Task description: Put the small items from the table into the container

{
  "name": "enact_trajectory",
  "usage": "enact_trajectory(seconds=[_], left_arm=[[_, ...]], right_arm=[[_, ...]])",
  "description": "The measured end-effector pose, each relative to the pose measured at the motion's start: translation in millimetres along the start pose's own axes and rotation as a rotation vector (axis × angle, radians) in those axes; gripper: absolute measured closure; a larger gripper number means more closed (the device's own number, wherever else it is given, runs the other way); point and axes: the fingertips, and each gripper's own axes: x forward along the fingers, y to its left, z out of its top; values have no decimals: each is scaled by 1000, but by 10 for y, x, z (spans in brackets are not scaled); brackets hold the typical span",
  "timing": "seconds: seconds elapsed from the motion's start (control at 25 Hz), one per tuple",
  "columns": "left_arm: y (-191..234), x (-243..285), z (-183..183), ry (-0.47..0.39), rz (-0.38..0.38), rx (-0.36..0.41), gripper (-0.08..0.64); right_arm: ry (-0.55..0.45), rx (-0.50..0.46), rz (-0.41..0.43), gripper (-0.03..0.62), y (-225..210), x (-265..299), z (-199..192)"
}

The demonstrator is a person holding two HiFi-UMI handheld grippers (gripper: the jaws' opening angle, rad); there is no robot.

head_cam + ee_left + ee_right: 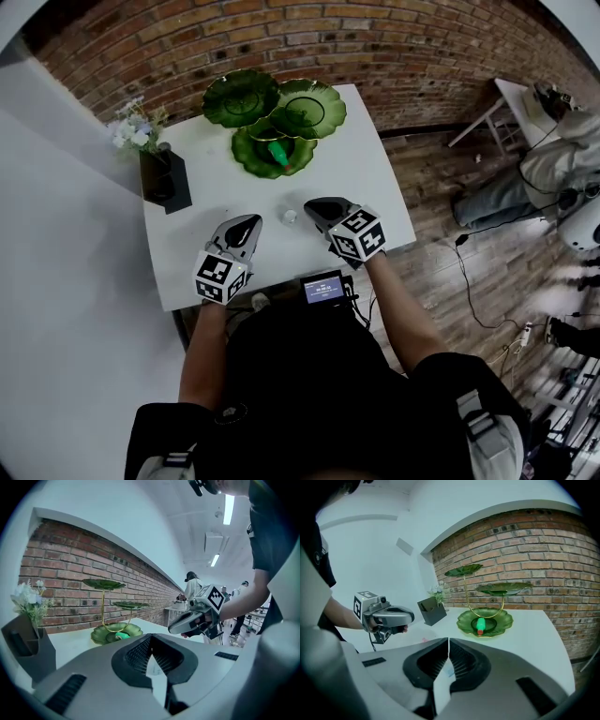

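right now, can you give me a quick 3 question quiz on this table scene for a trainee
1. True or false: the left gripper holds a small item between its jaws.
2. Where does the green item lie? A. on the lowest dish of the green stand. B. on the stand's top dish. C. in a black holder.
3. Fill in the gap: the small white item on the table lies ___ the left gripper and the right gripper.

Key: 1 false, its jaws are shut on nothing; 2 A; 3 between.
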Motion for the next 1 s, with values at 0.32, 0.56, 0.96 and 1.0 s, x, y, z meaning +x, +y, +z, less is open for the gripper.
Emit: enact_trajectory(seconds=[0.32,0.56,0.96,1.0], left_arm=[[16,-47,-38,0,16,-11,551],[37,-135,-92,10,35,-21,551],[94,-284,-179,22,72,-53,551],[95,-295,-192,21,74,-59,551]], right_arm=[[50,-7,20,557,30,63,-87],[102,-6,69,472,113,154,-194],[174,-22,117,379,208,360,-338],[182,-27,117,377,210,386,-358]])
